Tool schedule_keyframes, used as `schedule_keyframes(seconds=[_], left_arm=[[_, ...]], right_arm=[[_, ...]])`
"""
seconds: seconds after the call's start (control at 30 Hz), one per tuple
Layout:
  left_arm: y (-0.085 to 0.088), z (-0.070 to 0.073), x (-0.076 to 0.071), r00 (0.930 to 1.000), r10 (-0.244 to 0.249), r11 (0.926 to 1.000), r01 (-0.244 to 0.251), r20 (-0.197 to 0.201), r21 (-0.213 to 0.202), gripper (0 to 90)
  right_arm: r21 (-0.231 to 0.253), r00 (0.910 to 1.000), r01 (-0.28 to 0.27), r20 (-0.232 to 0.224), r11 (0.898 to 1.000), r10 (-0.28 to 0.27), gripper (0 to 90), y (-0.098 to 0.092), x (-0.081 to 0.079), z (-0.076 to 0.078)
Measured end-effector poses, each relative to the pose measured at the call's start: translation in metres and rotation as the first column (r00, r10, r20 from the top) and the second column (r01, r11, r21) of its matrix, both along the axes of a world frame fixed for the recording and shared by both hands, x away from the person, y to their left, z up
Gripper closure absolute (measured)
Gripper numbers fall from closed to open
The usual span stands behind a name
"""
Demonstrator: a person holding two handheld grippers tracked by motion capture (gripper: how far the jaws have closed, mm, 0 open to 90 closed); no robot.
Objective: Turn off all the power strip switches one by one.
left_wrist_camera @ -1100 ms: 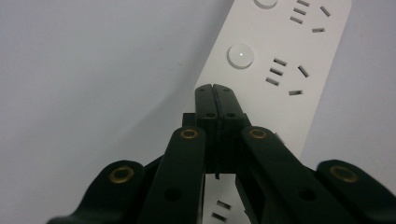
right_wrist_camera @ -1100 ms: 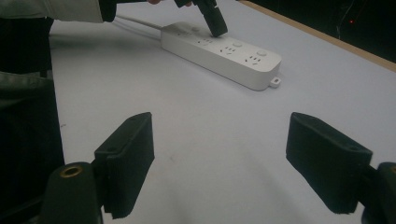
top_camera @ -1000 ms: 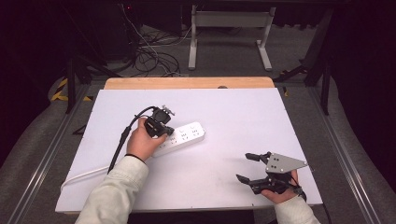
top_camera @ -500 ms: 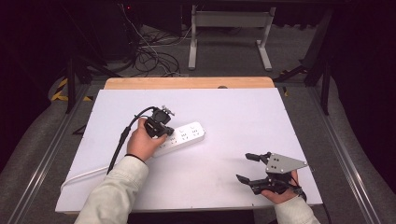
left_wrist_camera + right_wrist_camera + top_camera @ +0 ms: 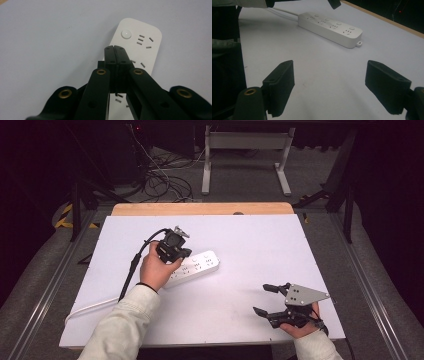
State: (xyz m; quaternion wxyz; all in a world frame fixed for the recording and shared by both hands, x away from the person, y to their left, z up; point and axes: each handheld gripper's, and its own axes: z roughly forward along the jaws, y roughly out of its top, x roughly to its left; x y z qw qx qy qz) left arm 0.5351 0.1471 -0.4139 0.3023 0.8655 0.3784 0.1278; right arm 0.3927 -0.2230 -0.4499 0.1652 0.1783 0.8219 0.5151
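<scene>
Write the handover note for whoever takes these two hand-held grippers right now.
Left hand-held gripper: jaws shut with nothing between them, tips over the white power strip, near the round button at its end. Whether the tips touch the strip cannot be told.
Right hand-held gripper: jaws wide open and empty, near the front right corner of the white table, well apart from the strip.
Power strip: lies flat at centre-left of the table, white cord trailing to the front left edge. No plug shows in the visible sockets.
Done: left gripper brought over the strip.
Left: probably pressing a button with the shut tips; nothing shows it pressed yet.
</scene>
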Motion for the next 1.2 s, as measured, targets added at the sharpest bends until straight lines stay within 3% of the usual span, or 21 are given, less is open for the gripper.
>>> schedule_keyframes(seconds=[0.13,0.43,0.7,1.2], left_arm=[[-0.006,-0.009,0.006,0.9994,-0.013,0.9993,0.011,-0.031,-0.035,90.0],[-0.014,-0.022,0.011,0.9995,-0.005,0.9997,0.004,-0.032,-0.026,90.0],[-0.017,-0.027,0.013,0.9992,0.005,0.9999,-0.006,-0.040,-0.013,90.0],[-0.021,-0.031,0.011,0.9998,0.010,0.9998,-0.010,-0.015,0.016,90.0]], right_arm=[[-0.001,1.0000,-0.002,-0.001,1.000,0.002,24.1,0.000,0.000,0.000],[0.002,1.0000,-0.002,-0.003,1.000,0.002,24.1,-0.001,0.001,-0.001],[0.002,1.0000,-0.004,-0.004,1.000,0.004,24.1,-0.001,0.001,-0.001],[0.000,1.0000,-0.003,-0.002,1.000,0.003,24.1,-0.001,0.000,0.000]])
